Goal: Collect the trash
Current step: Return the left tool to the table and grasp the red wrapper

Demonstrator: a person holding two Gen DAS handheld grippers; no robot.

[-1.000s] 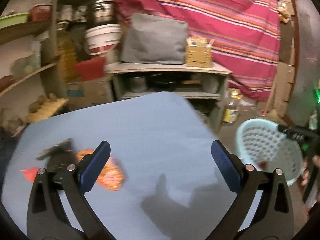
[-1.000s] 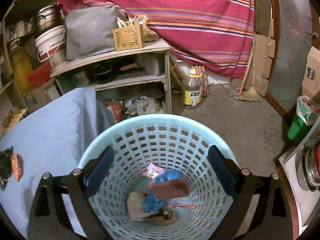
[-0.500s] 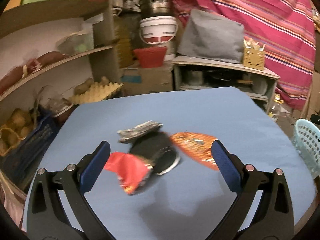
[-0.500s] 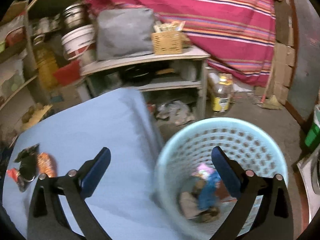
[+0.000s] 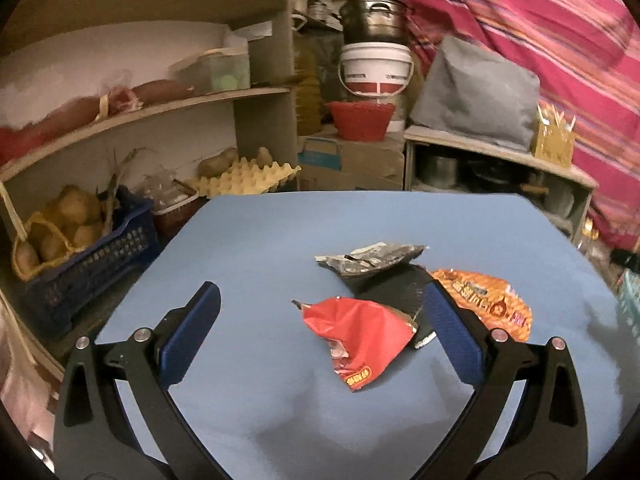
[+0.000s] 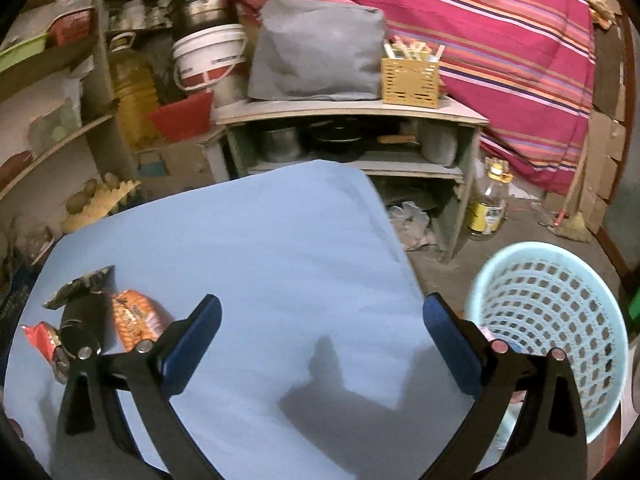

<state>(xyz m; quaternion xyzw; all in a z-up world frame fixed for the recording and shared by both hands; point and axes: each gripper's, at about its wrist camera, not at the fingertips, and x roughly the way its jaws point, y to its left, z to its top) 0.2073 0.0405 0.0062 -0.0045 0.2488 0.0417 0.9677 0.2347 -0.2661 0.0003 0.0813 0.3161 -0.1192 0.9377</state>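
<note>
On the blue table [image 5: 280,232] lies a small heap of trash: a crumpled red wrapper [image 5: 356,336], a black packet [image 5: 394,286], a silver-and-black wrapper [image 5: 372,258] and an orange snack bag [image 5: 486,306]. My left gripper [image 5: 322,320] hovers open just in front of the heap, with the red wrapper lying between its fingers, untouched. My right gripper [image 6: 322,320] is open and empty over bare table [image 6: 280,232]. The same heap, with its orange snack bag [image 6: 136,316] and red wrapper [image 6: 40,338], lies at its left. The pale blue basket [image 6: 548,320] stands on the floor at right.
Shelves [image 5: 152,108] with potatoes, a blue crate [image 5: 88,256] and an egg tray [image 5: 244,176] stand left of the table. Behind it are a low shelf unit [image 6: 352,140] with pots, a grey bag, a white bucket [image 5: 376,68] and a striped cloth. An oil bottle [image 6: 488,204] stands on the floor.
My left gripper swung left from the basket side to face the trash heap and came closer to it. My right gripper moved left from above the basket to over the table.
</note>
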